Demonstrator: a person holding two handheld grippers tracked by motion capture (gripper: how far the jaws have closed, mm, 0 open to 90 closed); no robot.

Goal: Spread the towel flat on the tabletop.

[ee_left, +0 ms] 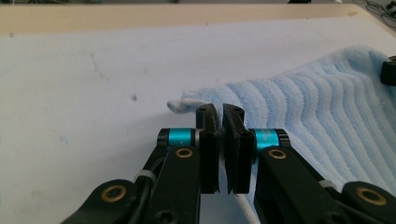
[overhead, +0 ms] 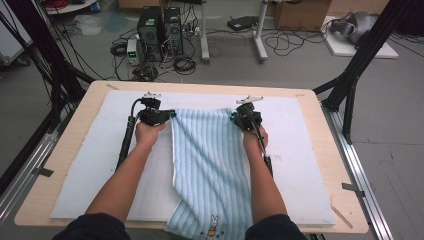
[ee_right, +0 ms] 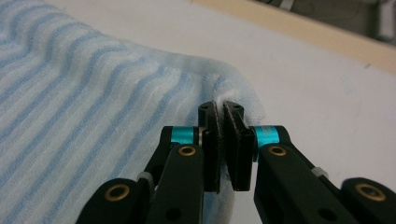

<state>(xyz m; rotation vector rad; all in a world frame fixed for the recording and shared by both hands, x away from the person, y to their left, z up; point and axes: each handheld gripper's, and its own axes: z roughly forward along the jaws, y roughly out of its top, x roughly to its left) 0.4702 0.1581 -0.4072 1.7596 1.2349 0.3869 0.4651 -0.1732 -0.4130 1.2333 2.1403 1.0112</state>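
Note:
A light blue ribbed towel (overhead: pixel 210 155) lies lengthwise on the white mat (overhead: pixel 300 150). Its near end, with a small rabbit picture (overhead: pixel 214 221), reaches over the table's front edge. My left gripper (overhead: pixel 170 114) is at the towel's far left corner and is shut on it. In the left gripper view the jaws (ee_left: pixel 222 112) pinch the towel's edge (ee_left: pixel 317 116), with the corner tip poking out beyond them. My right gripper (overhead: pixel 235 116) is at the far right corner. Its jaws (ee_right: pixel 221 108) are shut on the folded hem of the towel (ee_right: pixel 93 93).
The mat covers most of a wooden table (overhead: pixel 320 115). Black frame posts (overhead: pixel 360 60) stand at the far corners. Computer cases (overhead: pixel 160 30) and cables sit on the floor beyond the far edge. Bare mat lies to either side of the towel.

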